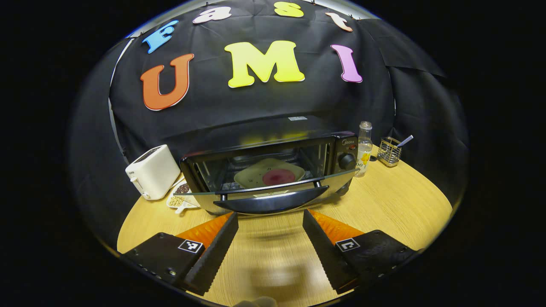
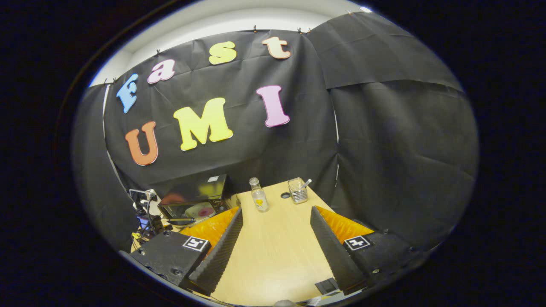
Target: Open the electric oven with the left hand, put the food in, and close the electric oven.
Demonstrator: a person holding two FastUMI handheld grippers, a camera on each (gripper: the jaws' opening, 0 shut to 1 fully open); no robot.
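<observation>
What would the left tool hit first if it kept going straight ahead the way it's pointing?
Probably the oven door's handle: the left tool, open and holding nothing, points at the oven, whose door hangs open toward it. Depth is unclear.

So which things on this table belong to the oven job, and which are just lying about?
Part of the job:
- electric oven, its door hanging open
- plate of food on the rack inside
- left gripper, jaws open, in front of the door handle

Just lying about:
- toaster
- dish of beans
- glass bottle
- wire holder
</observation>
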